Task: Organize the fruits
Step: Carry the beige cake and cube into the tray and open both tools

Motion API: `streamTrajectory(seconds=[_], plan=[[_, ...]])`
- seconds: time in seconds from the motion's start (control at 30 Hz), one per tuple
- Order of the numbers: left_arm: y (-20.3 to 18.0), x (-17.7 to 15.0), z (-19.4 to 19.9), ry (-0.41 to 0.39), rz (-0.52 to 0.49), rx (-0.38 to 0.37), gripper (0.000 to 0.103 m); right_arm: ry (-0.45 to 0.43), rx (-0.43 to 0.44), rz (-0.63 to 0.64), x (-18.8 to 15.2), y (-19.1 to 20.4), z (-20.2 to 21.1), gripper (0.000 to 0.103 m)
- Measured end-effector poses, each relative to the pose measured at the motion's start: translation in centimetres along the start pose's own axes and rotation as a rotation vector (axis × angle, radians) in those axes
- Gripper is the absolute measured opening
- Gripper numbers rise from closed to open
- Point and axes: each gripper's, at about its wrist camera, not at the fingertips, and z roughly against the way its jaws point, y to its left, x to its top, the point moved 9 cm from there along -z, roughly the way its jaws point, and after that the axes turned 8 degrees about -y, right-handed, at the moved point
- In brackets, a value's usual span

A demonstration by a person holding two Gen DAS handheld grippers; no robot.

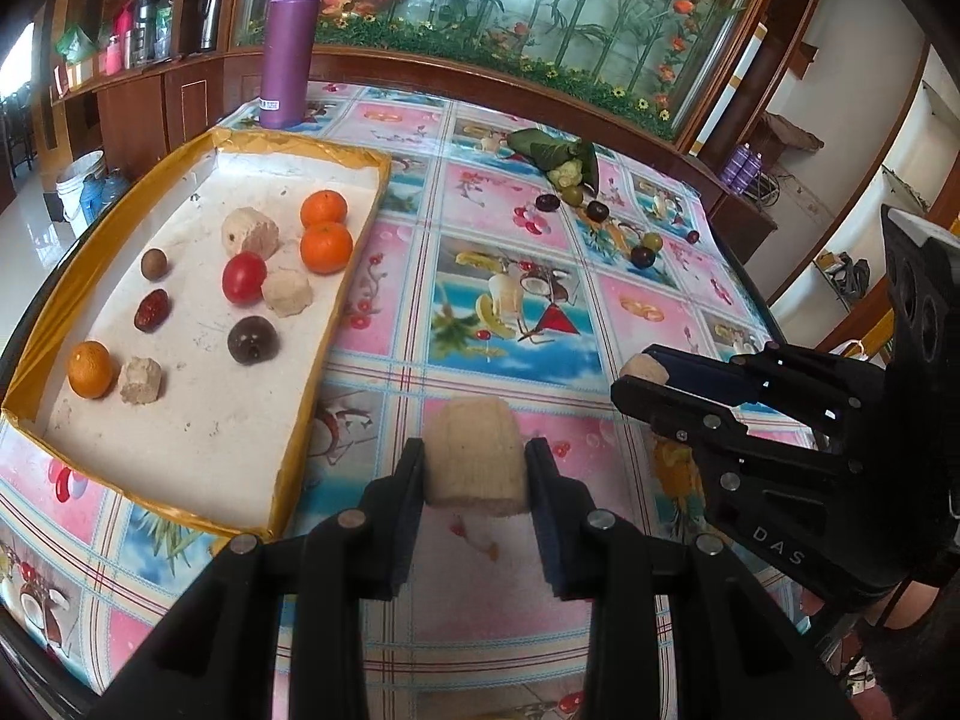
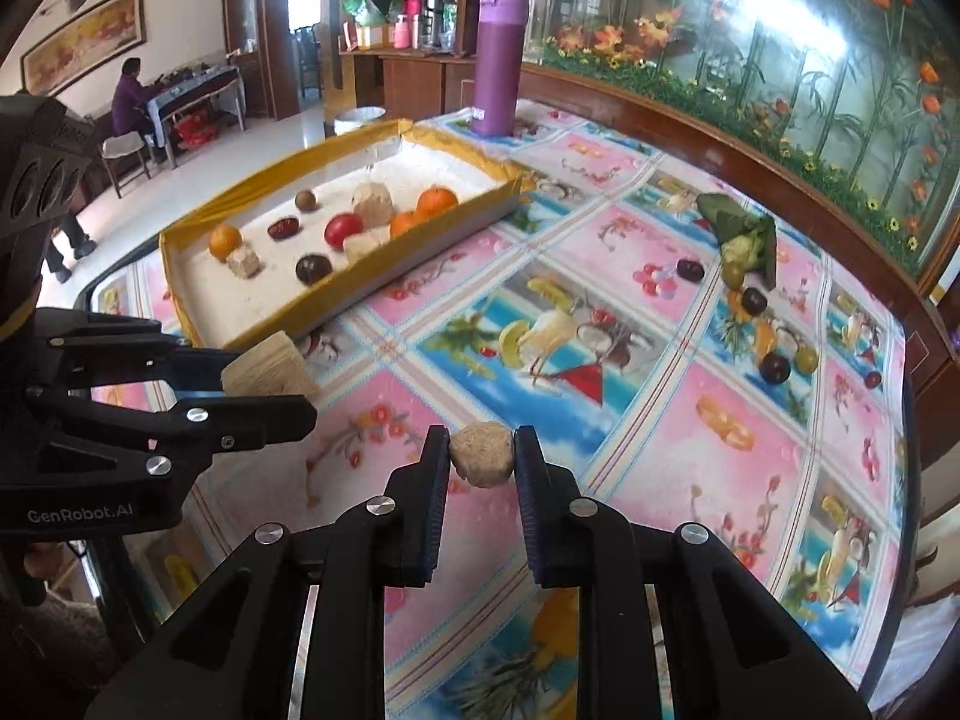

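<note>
Left gripper (image 1: 474,468): nearest the lens in the left wrist view; fingers (image 1: 403,498) pinch a large pale cane chunk (image 1: 475,456) by its two sides; chunk held clear above the desk (image 1: 510,312).
Right gripper (image 2: 483,456): fingers (image 2: 433,480) pinch a small pale chunk (image 2: 483,456), rounder and rough-surfaced, gripped at the very tips above the pink squares of the cloth.
Grippers, relation: side by side, near each other, not touching; each shows in the other's view, left gripper (image 2: 270,384) with its chunk (image 2: 270,369), right gripper (image 1: 636,381) with its chunk end (image 1: 641,369).
Desk cloth: glossy, printed with fruit and drink pictures in pink and blue squares.
Tray (image 1: 336,324): shallow, yellow-taped rim, white floor; lies on the desk on the left, just beyond the left gripper.
Tray contents: three oranges (image 1: 326,247), a red tomato (image 1: 244,277), a dark plum (image 1: 253,340), a red date (image 1: 152,310), a small brown round fruit (image 1: 154,264), three pale chunks (image 1: 250,232); all well spaced, some touching neighbours.
Loose fruit, far right of desk: dark plums (image 2: 774,368) and green round fruits (image 2: 806,360) scattered apart; green leaves (image 2: 744,228) with a pale knobbly fruit behind them.
Purple flask (image 1: 291,48): upright at the desk's far edge, beyond the tray.
Background: painted glass panel with bamboo and flowers; a seated person (image 2: 129,102) at a far table.
</note>
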Motion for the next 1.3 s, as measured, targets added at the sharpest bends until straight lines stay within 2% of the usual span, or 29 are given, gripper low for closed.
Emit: streamTrajectory(seconds=[0.17, 0.33, 0.63, 0.9, 1.13, 1.3], plan=[[3.0, 1.5, 0.6, -0.030, 0.043, 0.045, 0.036, -0.014, 0.016, 0.020, 2.3, 0.7, -1.3, 0.021], [7.6, 3.2, 0.8, -0.051, 0.073, 0.129, 0.036, -0.022, 0.057, 0.051, 5.0, 2.4, -3.7, 0.021], [15.4, 8.4, -1.2, -0.061, 0.081, 0.257, 0.036, -0.033, 0.118, 0.031, 11.5, 4.3, -10.3, 0.021], [18.5, 12.5, -5.3, -0.029, 0.068, 0.281, 0.036, -0.014, 0.111, -0.021, 15.6, 4.0, -17.0, 0.021], [20.2, 12.5, -8.9, 0.047, 0.080, 0.287, 0.036, 0.041, 0.104, -0.002, 16.2, 4.5, -21.0, 0.021], [20.0, 12.4, -9.9, 0.067, 0.060, 0.288, 0.036, 0.078, 0.087, 0.002, 15.6, 3.9, -22.4, 0.021]])
